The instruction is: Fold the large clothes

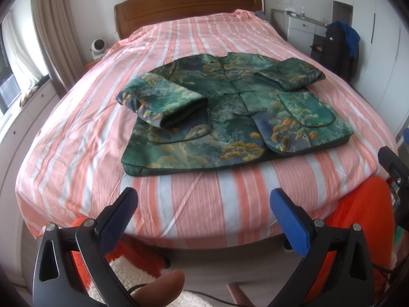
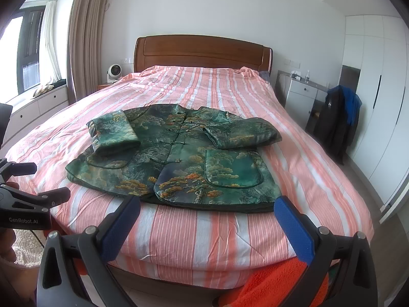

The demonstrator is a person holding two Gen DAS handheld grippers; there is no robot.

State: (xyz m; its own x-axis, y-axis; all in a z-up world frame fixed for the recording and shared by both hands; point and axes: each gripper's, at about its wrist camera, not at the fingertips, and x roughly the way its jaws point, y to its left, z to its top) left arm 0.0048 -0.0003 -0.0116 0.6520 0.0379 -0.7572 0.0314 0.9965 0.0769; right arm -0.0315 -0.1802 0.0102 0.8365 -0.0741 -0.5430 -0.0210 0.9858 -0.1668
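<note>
Your left gripper (image 1: 204,202) and right gripper (image 2: 207,211) hover side by side, both jaws spread wide, blue pads (image 1: 290,220) gripping nothing.

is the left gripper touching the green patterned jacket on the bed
Apart. In the left wrist view the left gripper hangs open over the striped pink bedsheet, and a band of sheet shows between its blue jaws and the green patterned jacket hem.

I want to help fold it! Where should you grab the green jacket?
Probably the bottom hem of the jacket, coming in from the foot of the bed. That edge lies flat, nearest both open grippers, and both sleeves are already folded in.
</note>
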